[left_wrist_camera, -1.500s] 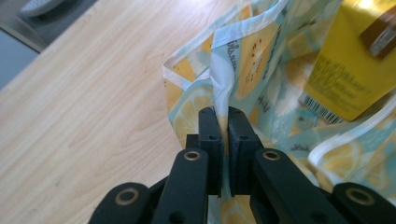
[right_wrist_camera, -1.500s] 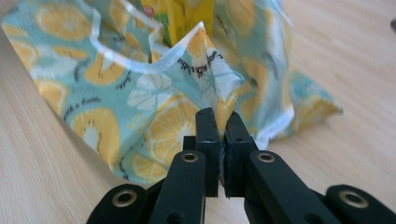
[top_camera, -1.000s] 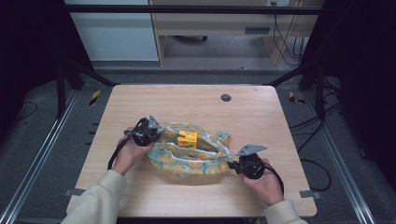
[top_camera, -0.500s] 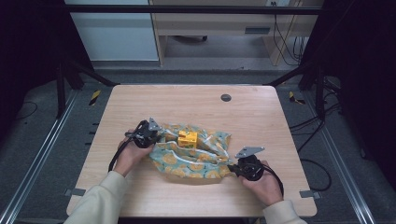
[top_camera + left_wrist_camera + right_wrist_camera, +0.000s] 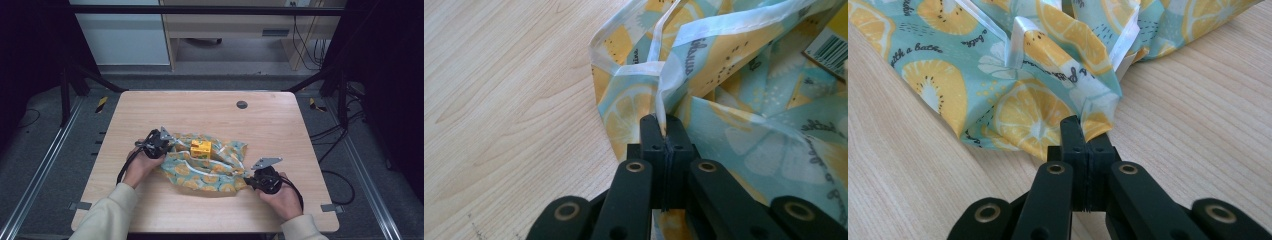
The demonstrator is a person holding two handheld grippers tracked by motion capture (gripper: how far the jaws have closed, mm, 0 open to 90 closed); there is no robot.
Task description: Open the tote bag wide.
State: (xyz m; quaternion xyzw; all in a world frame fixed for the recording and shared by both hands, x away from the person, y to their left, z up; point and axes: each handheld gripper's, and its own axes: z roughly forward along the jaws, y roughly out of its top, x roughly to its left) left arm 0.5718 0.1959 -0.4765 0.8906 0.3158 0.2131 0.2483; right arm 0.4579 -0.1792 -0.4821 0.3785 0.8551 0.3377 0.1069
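Observation:
A crumpled cloth (image 5: 210,167) with a teal and orange citrus print lies at the middle of the wooden table (image 5: 210,115). A small yellow box (image 5: 201,148) sits on it, partly wrapped by the folds. My left gripper (image 5: 167,141) is shut on the cloth's white-hemmed left edge (image 5: 663,112). My right gripper (image 5: 248,181) is shut on a corner of the cloth (image 5: 1098,117) at its right front. A barcode label of the box (image 5: 830,50) peeks in at the right of the left gripper view.
A small dark round grommet (image 5: 242,104) sits in the table's far middle. Black frame posts and cables stand beyond the table's edges. Bare wood surrounds the cloth on all sides.
Both grippers have kept their hold on the cloth. The right gripper has moved slightly nearer the front edge, which draws the cloth's right side out a little.

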